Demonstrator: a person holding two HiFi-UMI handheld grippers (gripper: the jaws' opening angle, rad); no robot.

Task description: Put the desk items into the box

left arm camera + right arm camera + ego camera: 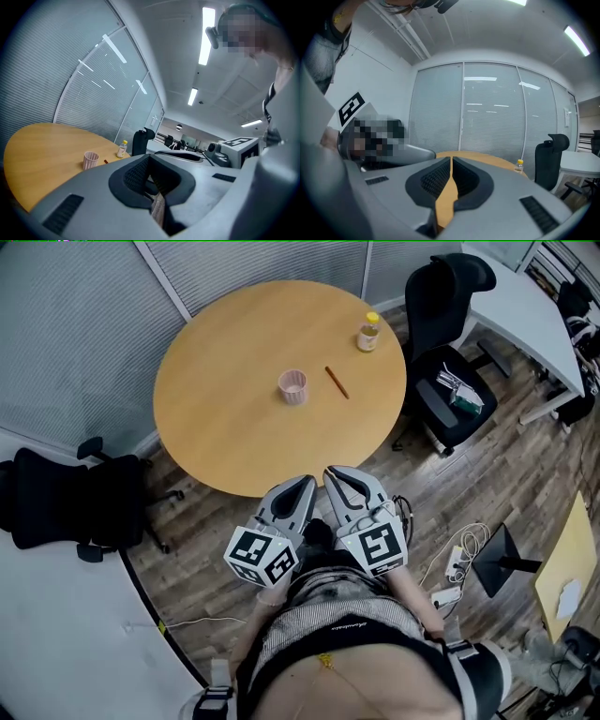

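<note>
Head view: left gripper (307,482) and right gripper (331,472), jaws together and empty, at six o'clock of the table (225,362).

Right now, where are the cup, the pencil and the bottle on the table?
cup (293,394): head view, ribbed side.
pencil (337,382): head view, middle of the shaft.
bottle (367,337): head view, body.
</note>
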